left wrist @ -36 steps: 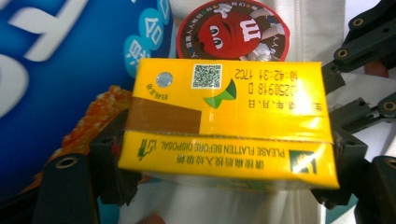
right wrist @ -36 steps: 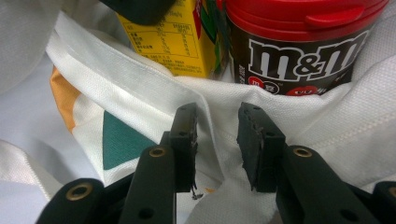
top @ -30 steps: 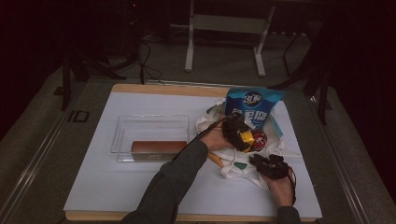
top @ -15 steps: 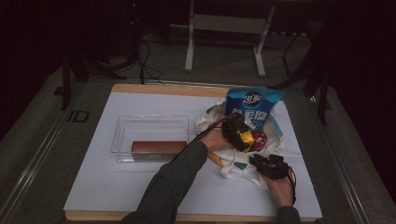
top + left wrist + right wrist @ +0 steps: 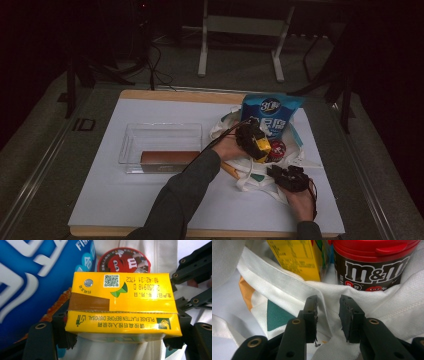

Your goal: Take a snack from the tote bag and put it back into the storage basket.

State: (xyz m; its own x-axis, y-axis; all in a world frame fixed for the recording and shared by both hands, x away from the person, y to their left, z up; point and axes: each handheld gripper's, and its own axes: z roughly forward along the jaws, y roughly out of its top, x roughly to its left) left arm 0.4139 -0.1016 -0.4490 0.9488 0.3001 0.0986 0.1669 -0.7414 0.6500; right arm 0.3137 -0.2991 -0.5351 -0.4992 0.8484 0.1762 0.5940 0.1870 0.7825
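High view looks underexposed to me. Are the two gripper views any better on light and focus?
High view: dim, surroundings near black, only the white table top reads clearly. Left gripper view: bright, the yellow carton sharp enough to read its print, the blue bag soft and smeared. Right gripper view: well lit, the white cloth bag weave crisp, the right tongs slightly soft.

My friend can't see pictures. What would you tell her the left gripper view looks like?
A yellow drink carton is clamped sideways between the left gripper's two black jaws, its printed text upside down. Behind it sit a blue snack bag and the red lid of an M&M's jar, over a white cloth bag.
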